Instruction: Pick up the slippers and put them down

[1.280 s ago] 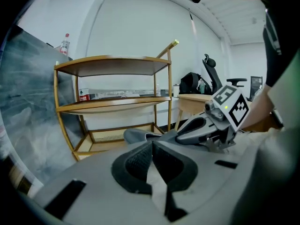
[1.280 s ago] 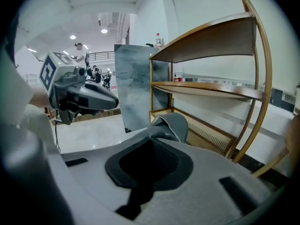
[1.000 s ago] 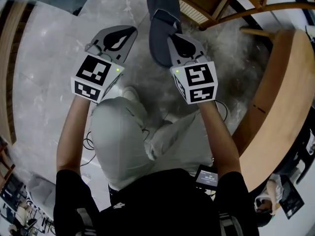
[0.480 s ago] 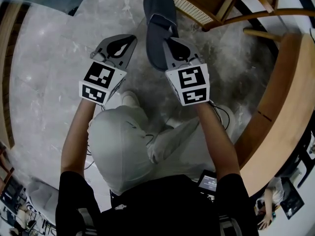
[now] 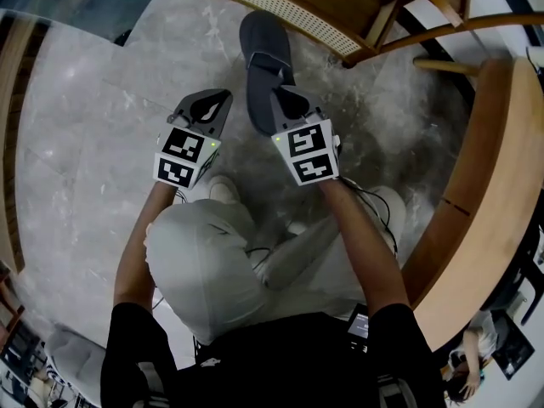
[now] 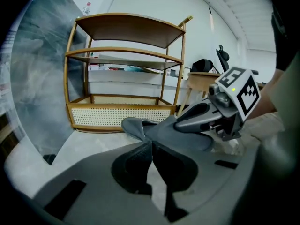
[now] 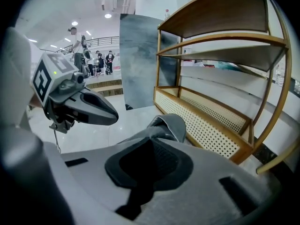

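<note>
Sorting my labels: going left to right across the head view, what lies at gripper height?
Left gripper → grey slipper → curved wooden surface; right gripper overlaps the slipper, so omitted.

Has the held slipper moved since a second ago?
Yes. The slipper has sunk floorward: its toe lay across the shelf's rattan rail, now barely reaches it.

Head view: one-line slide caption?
Right gripper shut on a grey slipper over marble floor; left gripper shut, empty.
</note>
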The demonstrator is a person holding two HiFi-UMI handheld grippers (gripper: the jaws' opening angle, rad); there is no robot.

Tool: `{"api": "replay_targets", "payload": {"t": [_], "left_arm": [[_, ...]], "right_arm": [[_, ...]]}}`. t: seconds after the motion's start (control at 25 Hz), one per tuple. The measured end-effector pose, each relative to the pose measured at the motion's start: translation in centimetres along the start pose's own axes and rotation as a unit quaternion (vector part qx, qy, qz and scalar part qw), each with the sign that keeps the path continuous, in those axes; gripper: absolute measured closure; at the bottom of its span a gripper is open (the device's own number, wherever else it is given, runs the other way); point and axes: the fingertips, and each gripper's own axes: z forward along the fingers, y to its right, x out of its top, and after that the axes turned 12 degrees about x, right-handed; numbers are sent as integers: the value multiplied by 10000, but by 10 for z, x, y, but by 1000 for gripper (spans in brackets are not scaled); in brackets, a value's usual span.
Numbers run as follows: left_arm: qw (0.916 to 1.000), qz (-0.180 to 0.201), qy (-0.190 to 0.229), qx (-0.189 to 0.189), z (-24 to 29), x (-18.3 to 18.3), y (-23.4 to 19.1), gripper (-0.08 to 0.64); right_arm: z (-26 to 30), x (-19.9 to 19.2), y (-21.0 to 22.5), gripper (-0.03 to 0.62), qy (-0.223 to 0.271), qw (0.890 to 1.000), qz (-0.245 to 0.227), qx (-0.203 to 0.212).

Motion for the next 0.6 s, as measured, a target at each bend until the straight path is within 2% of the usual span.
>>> {"api": "replay_targets", "payload": {"t": [0.2, 0.36, 0.6], "left_arm": [[9997, 66, -246, 41, 8, -36, 6, 555], [9994, 87, -344, -1, 14, -51, 10, 555], [9967, -112, -802, 2, 20, -91, 13, 555]], "right_arm": [[13, -32, -4, 587, -356, 9994, -42, -24], [19, -59, -2, 586, -643, 9979, 8, -18], [35, -88, -4, 586, -691, 9975, 127, 30]]}}
